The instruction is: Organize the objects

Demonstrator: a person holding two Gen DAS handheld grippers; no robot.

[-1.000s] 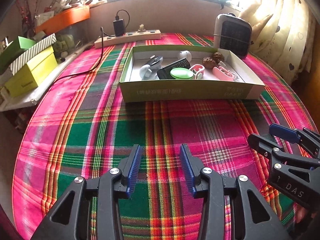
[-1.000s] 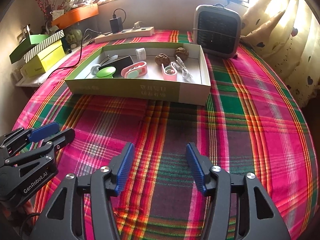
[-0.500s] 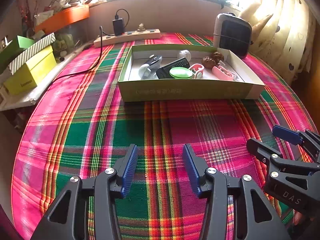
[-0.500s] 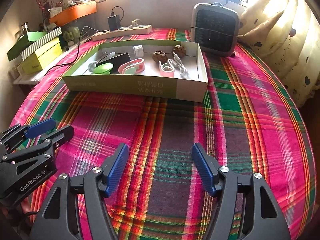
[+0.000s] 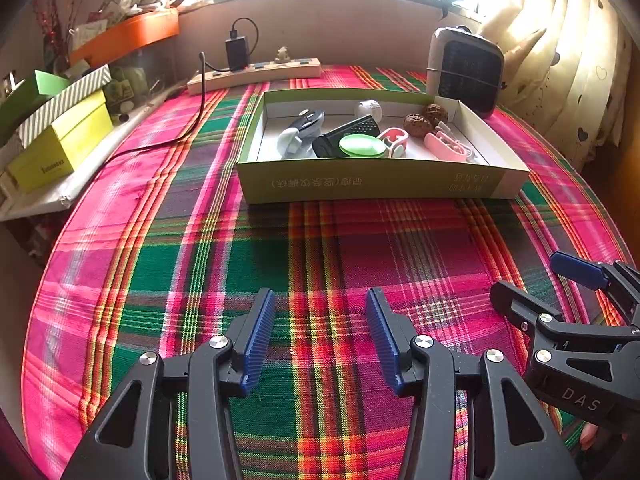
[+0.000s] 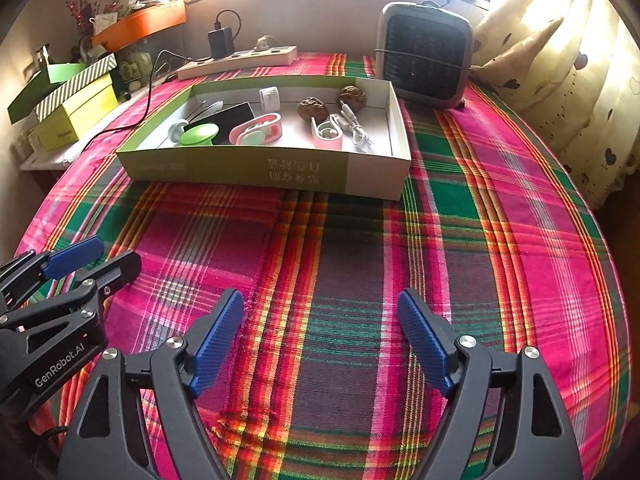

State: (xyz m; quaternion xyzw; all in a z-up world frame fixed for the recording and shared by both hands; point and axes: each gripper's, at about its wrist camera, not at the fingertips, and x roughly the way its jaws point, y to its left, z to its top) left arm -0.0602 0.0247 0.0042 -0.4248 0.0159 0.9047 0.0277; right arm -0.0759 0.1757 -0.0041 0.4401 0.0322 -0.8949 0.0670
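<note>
Both claws hovering empty over plaid table, box well ahead.
Left claw (image 5: 320,336) is sitting released, nothing btwn blue pads; right claw (image 6: 320,340) is opening wider, also empty. Shallow green-and-white cardboard box (image 6: 280,168) w/ small items is lying far side of the pink-green plaid tablecloth (image 6: 360,260), well apart from both.

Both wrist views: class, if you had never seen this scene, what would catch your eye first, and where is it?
First the bright pink-and-green plaid tablecloth, which fills nearly the whole frame. Then the shallow green box lying on it towards the far side, full of small odds and ends, with a grey fan heater behind its right end. Nearest, the right gripper stands over bare cloth, its jaws opening with nothing between them.
</note>
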